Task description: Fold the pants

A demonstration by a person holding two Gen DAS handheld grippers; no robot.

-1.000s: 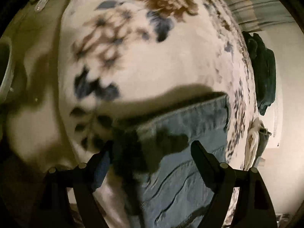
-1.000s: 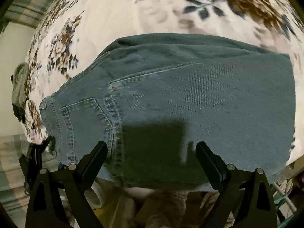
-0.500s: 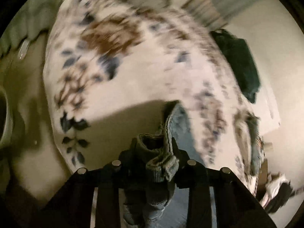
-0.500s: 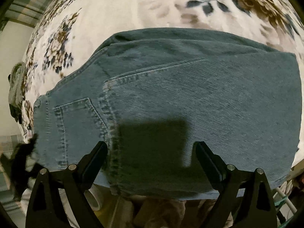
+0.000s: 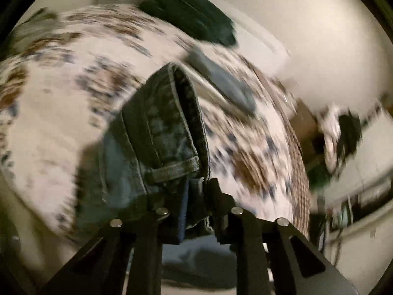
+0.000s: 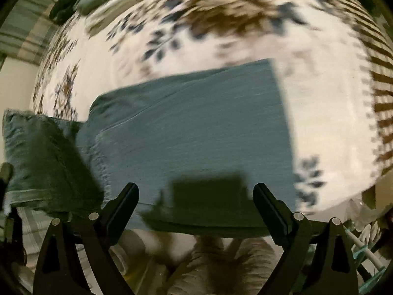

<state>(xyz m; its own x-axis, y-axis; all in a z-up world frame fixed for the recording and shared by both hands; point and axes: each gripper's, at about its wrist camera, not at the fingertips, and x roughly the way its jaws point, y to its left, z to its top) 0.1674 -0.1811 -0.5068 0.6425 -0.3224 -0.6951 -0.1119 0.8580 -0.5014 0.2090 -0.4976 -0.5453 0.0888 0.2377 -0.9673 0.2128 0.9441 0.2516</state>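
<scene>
The blue jeans (image 6: pixel 196 132) lie folded lengthwise on a floral bedspread (image 6: pixel 326 113). My left gripper (image 5: pixel 194 194) is shut on the waistband end of the jeans (image 5: pixel 167 127) and holds it lifted above the bed. In the right wrist view that lifted end (image 6: pixel 44 162) rises at the far left. My right gripper (image 6: pixel 196 194) is open and empty, hovering over the near edge of the jeans. Both views are blurred by motion.
Dark green clothes (image 5: pixel 194 19) lie at the far edge of the bed by a pale wall. A blue-grey item (image 5: pixel 221 78) lies on the bedspread beyond the lifted denim. Clutter (image 6: pixel 221 265) sits below the bed's near edge.
My left gripper closed on the waistband end and lifted it, swinging to the right. The right gripper stayed open while its view shifted right along the jeans.
</scene>
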